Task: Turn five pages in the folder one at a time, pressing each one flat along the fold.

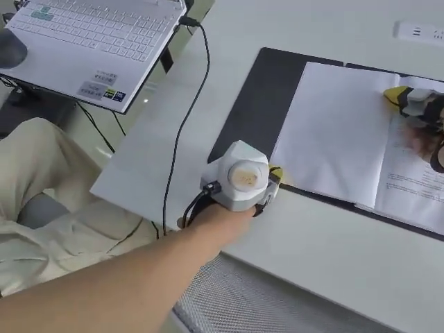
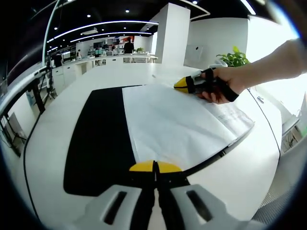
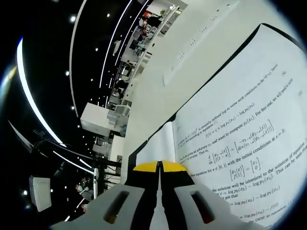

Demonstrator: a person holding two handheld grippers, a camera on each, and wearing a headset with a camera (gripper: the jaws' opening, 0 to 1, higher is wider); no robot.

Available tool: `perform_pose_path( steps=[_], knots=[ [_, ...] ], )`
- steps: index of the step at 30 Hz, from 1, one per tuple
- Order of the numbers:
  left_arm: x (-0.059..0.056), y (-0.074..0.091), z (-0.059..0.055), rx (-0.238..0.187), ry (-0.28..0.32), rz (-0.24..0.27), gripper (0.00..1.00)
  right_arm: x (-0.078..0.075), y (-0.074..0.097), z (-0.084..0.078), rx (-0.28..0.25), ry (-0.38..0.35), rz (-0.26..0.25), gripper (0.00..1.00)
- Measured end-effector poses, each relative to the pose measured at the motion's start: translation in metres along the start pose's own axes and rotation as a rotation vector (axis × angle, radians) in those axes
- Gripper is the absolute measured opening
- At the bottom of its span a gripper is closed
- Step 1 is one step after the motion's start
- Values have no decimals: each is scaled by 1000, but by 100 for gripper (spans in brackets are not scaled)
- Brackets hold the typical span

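Observation:
A black folder [image 1: 255, 104] lies open on the white table [image 1: 333, 257]. Its left side carries a blank white page [image 1: 333, 132], its right side a printed page [image 1: 411, 191]. My left gripper [image 1: 275, 175] is shut, its yellow tips resting at the blank page's near corner [image 2: 154, 166]. The right gripper [image 1: 397, 96] is shut too, down on the sheets close to the fold. In the right gripper view its tips [image 3: 159, 166] touch the printed page [image 3: 240, 143] of formulas. The left gripper view has the right gripper [image 2: 184, 84] in a hand at the far end of the blank page [image 2: 172, 124].
A white laptop [image 1: 90, 35] stands on a stand at the far left, and a black cable [image 1: 187, 118] runs from it over the table edge. A power strip [image 1: 420, 31] lies at the back right. My legs and a mesh chair [image 1: 243, 298] are below the near edge.

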State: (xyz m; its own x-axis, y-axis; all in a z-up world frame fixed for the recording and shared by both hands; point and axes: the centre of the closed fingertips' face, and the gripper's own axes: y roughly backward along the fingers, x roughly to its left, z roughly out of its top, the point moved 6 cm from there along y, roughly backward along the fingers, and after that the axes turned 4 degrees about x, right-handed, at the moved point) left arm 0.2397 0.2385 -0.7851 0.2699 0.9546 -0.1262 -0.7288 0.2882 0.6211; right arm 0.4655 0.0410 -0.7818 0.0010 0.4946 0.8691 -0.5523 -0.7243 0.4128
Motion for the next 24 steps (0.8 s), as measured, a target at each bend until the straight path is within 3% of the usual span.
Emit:
perform_pose_path(
  steps=[10,16,19,24],
  knots=[
    [1,-2,-1,0,-4,1,0,1,-16,21,-66,-12,-26,0],
    [0,-2,-1,0,-2,5,0,-4,-24,36,-101,-69,-33,0],
    [-1,-1,-1,4,-1,7,0,-5,-24,38,-102,-104,-31,0],
    [-1,1,0,8,-10,7,0,-1,-20,30,-77,-66,-34,0]
  ],
)
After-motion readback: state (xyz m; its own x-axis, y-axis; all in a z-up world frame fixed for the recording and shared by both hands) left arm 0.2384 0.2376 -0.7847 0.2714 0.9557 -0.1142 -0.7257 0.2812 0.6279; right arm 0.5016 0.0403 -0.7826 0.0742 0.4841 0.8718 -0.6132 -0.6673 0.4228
